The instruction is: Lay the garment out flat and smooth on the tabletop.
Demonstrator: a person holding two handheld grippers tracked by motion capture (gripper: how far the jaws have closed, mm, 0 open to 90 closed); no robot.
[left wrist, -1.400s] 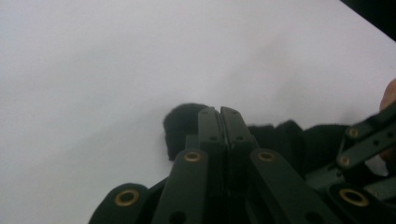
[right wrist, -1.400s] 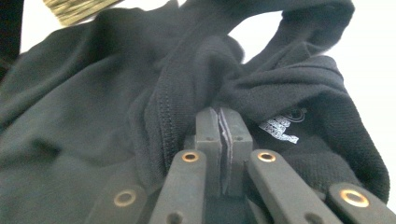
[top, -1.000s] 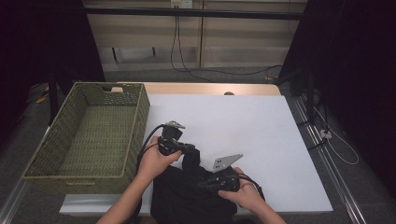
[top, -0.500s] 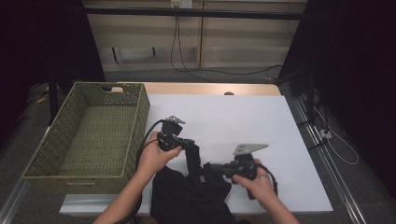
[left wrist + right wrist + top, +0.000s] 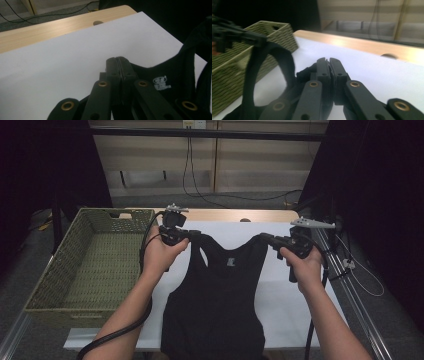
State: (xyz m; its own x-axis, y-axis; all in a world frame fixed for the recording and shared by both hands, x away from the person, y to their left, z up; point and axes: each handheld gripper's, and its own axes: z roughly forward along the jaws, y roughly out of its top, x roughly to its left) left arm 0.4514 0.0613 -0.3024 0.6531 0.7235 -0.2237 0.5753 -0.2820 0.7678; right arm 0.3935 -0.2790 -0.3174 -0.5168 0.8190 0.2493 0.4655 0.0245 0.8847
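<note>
Above the white table sheet point(image 5: 280, 290), a black sleeveless fabric top point(image 5: 217, 305) hangs spread between both grippers, likely held up by its shoulder straps to open it flat. The left gripper point(image 5: 192, 236) and right gripper point(image 5: 264, 238) each pinch a strap, jaws closed. Its hem is cut off below. A woven green basket point(image 5: 55, 275) sits left.

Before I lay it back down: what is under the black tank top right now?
Under the black tank top, held up by its straps, lies the white table sheet, bare on both sides. The patch directly beneath the cloth and the table's near edge are covered, so unseen.
</note>
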